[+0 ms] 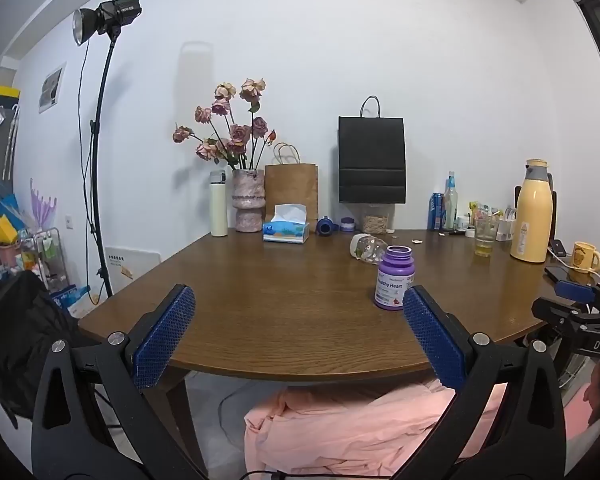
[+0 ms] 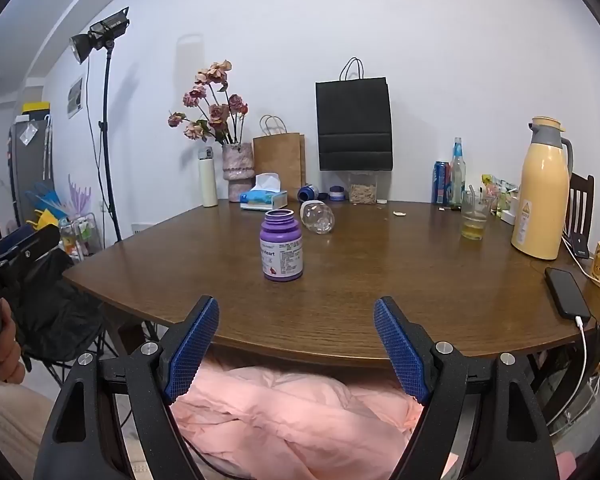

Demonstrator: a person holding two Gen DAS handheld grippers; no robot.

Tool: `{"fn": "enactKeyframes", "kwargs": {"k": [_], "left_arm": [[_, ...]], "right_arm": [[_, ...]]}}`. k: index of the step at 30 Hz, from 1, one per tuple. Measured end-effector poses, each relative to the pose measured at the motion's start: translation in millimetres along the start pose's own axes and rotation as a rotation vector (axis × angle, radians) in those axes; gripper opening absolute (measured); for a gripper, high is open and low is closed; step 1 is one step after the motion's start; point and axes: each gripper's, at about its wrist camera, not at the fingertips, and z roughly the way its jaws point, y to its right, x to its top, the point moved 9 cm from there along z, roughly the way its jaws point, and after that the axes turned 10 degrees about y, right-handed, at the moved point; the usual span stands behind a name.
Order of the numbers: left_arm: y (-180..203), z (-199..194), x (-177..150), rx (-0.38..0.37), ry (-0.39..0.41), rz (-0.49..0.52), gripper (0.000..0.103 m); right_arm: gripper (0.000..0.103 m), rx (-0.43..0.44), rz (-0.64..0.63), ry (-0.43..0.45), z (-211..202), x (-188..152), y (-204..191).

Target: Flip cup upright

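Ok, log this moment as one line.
stage: pre-reach | clear cup: on its side behind purple bottle, untouched | left tool: open, empty | right tool: open, empty | both short of table

Both grippers, left gripper (image 1: 298,332) and right gripper (image 2: 296,344), have black frames, silver screws and blue dimpled pads (image 2: 194,350); lower right, white "DAS" lettering.

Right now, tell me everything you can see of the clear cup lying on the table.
The clear cup lies on its side on the brown wooden table, not upright. It looks like transparent glass or plastic with a faint pale pattern, one round end turned toward the right wrist camera. It rests behind and slightly right of the purple bottle, apparently apart from it. Only the tabletop touches it; both hand-held grippers are open, far back at the near edge.
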Motion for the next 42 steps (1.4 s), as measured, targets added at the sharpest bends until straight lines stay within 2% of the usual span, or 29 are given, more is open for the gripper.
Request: {"fn": "enactKeyframes", "kwargs": {"k": [1, 2, 42], "left_arm": [[-0.2, 0.4, -0.2, 0.003, -0.001, -0.004, 0.103], [-0.2, -0.8, 2.6, -0.002, 0.033, -0.016, 0.103], [-2.9, 0.9, -5.4, 0.001, -0.001, 0.007, 0.103]], "right_arm": [[0.085, 0.000, 0.000, 0.001, 0.2, 0.2, -0.1], [0.085, -0.001, 0.003, 0.004, 0.3, 0.5, -0.1], [0.085, 0.001, 0.004, 0.005, 1.7, -1.3, 0.3]]}}
